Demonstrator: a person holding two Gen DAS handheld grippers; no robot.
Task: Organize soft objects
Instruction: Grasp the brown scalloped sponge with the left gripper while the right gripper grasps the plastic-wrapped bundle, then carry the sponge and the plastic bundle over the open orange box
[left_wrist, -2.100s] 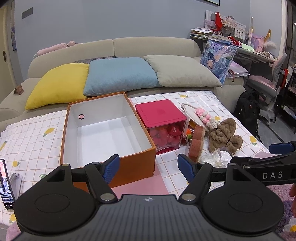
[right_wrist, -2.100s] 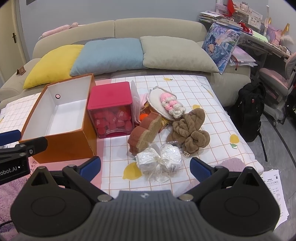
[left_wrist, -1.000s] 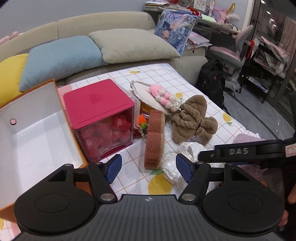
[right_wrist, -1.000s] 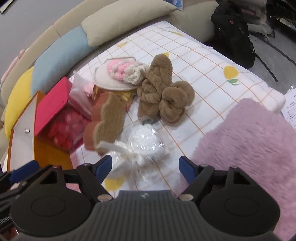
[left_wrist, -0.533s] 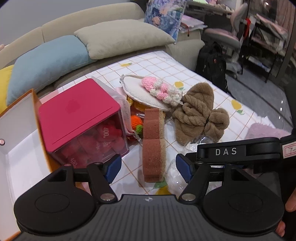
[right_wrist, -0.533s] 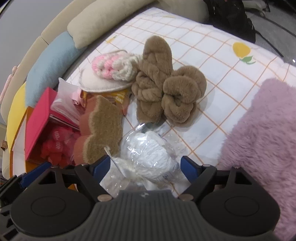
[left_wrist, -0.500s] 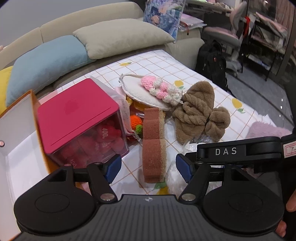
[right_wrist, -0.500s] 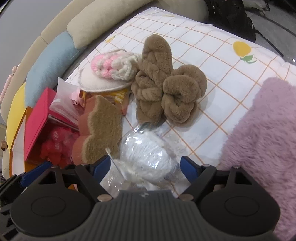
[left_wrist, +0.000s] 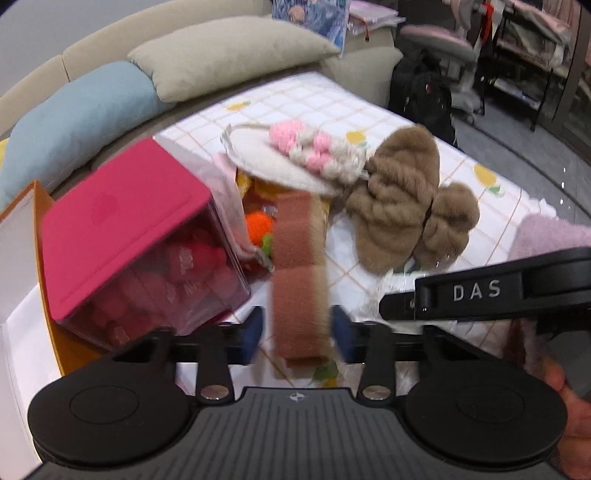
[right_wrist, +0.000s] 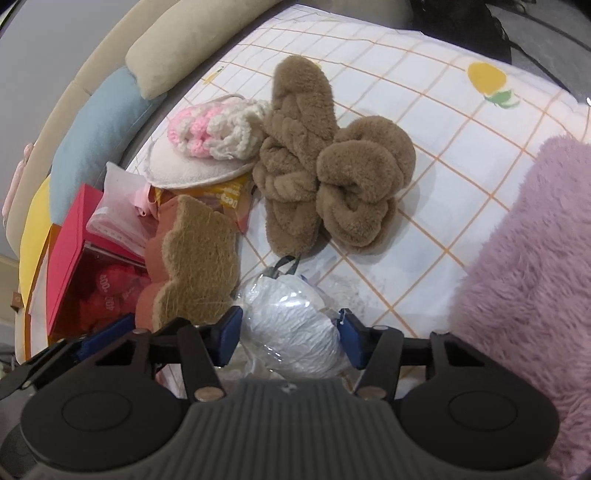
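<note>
A brown sponge (left_wrist: 298, 273) stands on edge on the checked cloth; my left gripper (left_wrist: 295, 334) has a finger on each side of its near end, narrowly open, contact unclear through blur. It also shows in the right wrist view (right_wrist: 194, 258). My right gripper (right_wrist: 290, 334) straddles a white bundle in clear plastic (right_wrist: 291, 325), fingers close to its sides. Brown fluffy slippers (right_wrist: 328, 162) lie beyond, also in the left view (left_wrist: 402, 199). A pink-and-white crochet piece (right_wrist: 218, 129) rests on a cream pad (right_wrist: 184, 166).
A red-lidded clear box (left_wrist: 129, 236) of red items sits left, beside an orange cardboard box (left_wrist: 22, 236). A lilac fluffy rug (right_wrist: 528, 258) lies right. Sofa cushions (left_wrist: 221, 51) are behind. A small orange crochet toy (left_wrist: 258, 225) lies by the sponge.
Both grippers moved forward and down. The left jaws narrowed around the sponge's near end. The right jaws narrowed around the white plastic-wrapped bundle.
</note>
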